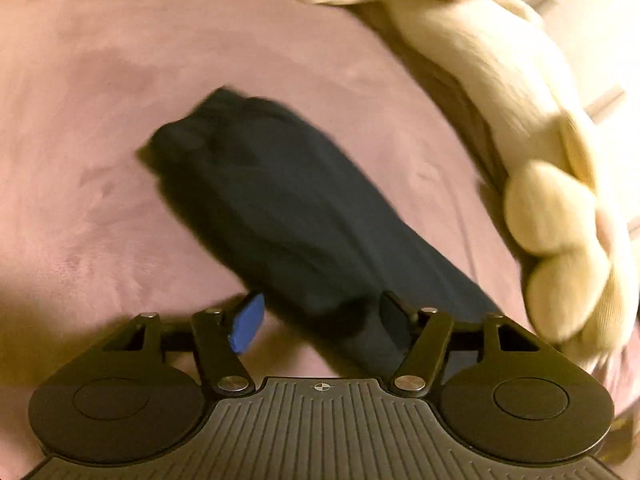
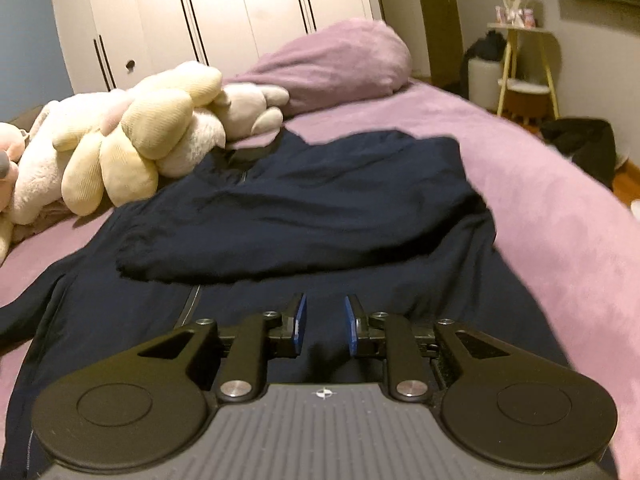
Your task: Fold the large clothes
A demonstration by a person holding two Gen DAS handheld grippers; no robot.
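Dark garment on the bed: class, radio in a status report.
Left gripper jaws apart around a sleeve, grip unclear. Right gripper open, empty, over the dark garment. Plush toys crowd its far edge.

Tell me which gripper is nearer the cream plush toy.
Left, likely. The left gripper straddles the navy garment's sleeve with the cream plush toy just beside it; the right gripper hovers over the garment, the toy further ahead.

warm, dim yellowish indoor light colours both views. the left wrist view is heavily motion-blurred: the dark garment [image 1: 280,216] and cream plush toys [image 1: 500,92] smear, with dark vignetting in the corners. the right wrist view is sharper, softening toward its right edge, where fisheye bending curves the bed [image 2: 560,216] and the wardrobe [image 2: 224,12].
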